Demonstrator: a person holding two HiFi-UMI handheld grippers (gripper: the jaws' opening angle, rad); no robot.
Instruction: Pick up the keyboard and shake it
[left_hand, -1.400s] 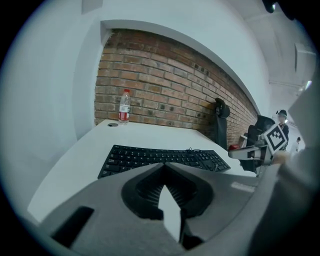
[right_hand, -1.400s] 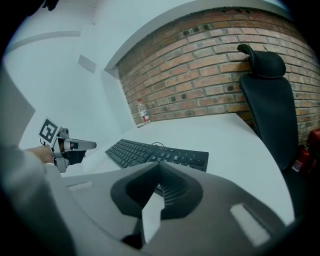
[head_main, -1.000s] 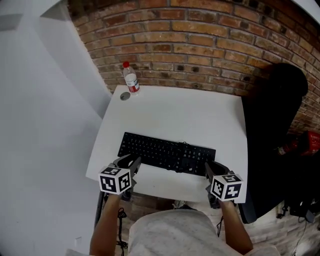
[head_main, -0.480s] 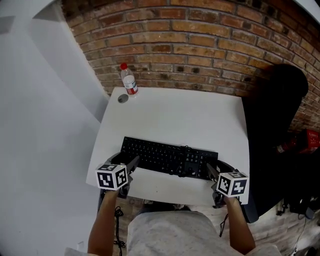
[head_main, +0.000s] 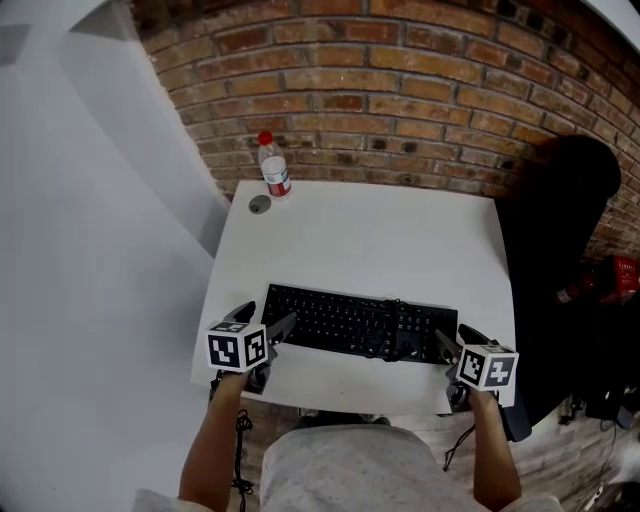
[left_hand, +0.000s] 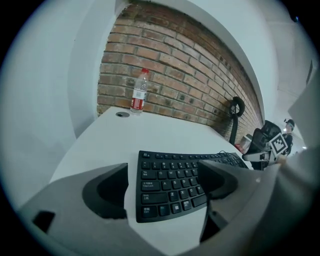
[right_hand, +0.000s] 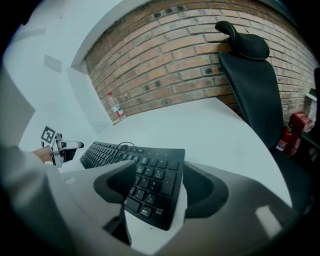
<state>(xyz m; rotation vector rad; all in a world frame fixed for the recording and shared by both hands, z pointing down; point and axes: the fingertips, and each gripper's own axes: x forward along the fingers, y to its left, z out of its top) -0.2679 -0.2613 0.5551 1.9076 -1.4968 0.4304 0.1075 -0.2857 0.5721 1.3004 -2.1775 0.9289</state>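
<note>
Now the keyboard (head_main: 360, 325) lies flat near the table's (head_main: 370, 225) near edge, long axis left-right. The left gripper (head_main: 265, 320) and right gripper (head_main: 453, 340) each straddle one end, jaws just opened wide, clamping nothing.

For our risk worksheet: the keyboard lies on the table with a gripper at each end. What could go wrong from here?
1. The left gripper and right gripper have just been opening. Each has only one end of the keyboard between its jaws, with the pads not pressing on it. A shallow grip may slip when the keyboard is shaken.
2. The cable loops at the keyboard's back edge and might snag.
</note>
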